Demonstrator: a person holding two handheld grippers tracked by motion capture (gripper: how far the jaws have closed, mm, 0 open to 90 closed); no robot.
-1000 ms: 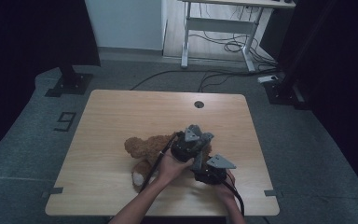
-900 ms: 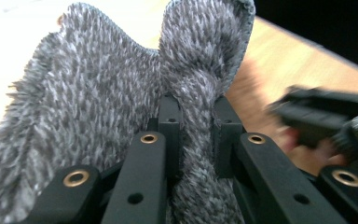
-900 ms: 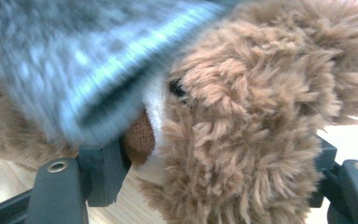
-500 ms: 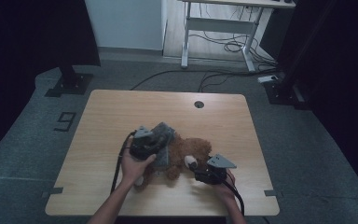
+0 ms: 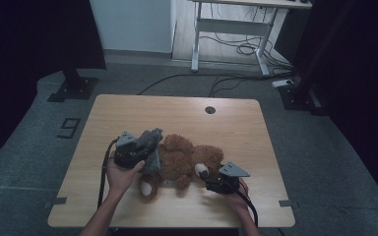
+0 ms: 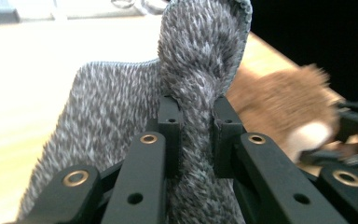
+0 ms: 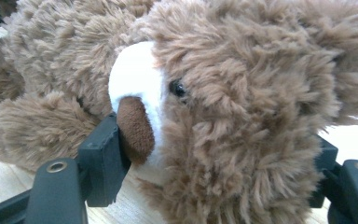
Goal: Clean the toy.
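Observation:
A brown teddy bear (image 5: 182, 157) lies on the wooden table (image 5: 128, 113), head toward the right. My right gripper (image 5: 211, 183) is shut on the bear's head; in the right gripper view the bear's head (image 7: 223, 107) sits between the two jaws, muzzle against the left one. A grey fuzzy cloth (image 5: 152, 147) hangs at the bear's left side. My left gripper (image 5: 145, 147) is shut on it. In the left gripper view the grey cloth (image 6: 191, 84) is pinched tight between the jaws, with the bear (image 6: 284, 107) blurred beyond at the right.
A round cable hole (image 5: 210, 109) sits near the table's far edge. Behind the table stand a white desk frame (image 5: 226, 29) with loose cables on the floor, and black stand bases at left (image 5: 74, 86) and right (image 5: 298, 96).
My left gripper has carried the grey cloth leftward, from over the bear's head end to its left side, uncovering the bear. The right gripper has stayed on the head.

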